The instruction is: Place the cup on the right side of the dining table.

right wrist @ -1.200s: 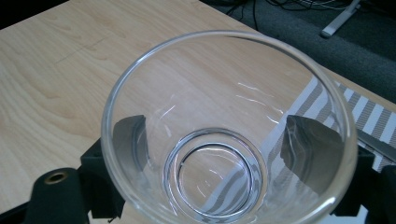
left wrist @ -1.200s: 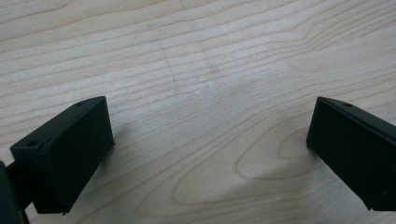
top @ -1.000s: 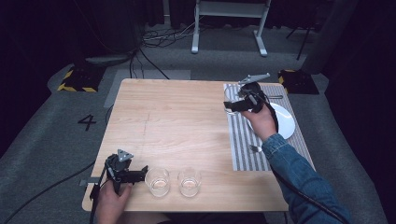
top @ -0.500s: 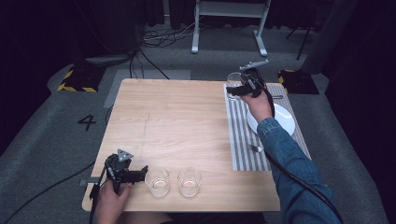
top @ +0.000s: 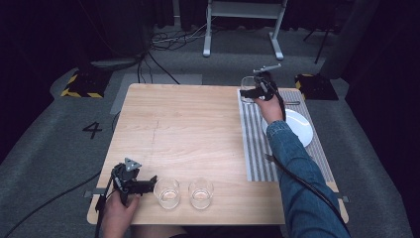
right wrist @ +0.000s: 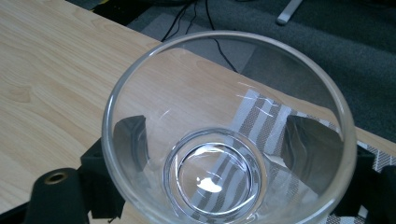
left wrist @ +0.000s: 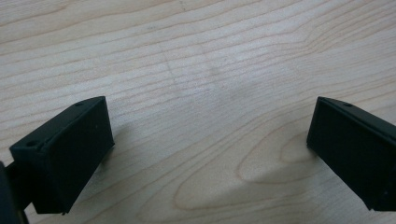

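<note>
Right gripper [top: 251,92]: jaws clamped on both sides of an empty glass [right wrist: 224,135], at the upper right of the high view over the striped mat [top: 257,144]. Left gripper [top: 143,184], lower left: jaws wide apart, empty, above bare counter [left wrist: 210,70].

We record a pale wooden table [top: 198,129] with light brown grain. At three o'clock on it lies a placemat [top: 255,144] striped grey and white, bearing a plain white plate [top: 299,126]. The glass [right wrist: 224,135] is clear and colourless, as are two glasses [top: 167,192] at six o'clock. Both grippers [top: 141,186] are black. The sleeve [top: 297,173] is blue denim.
</note>
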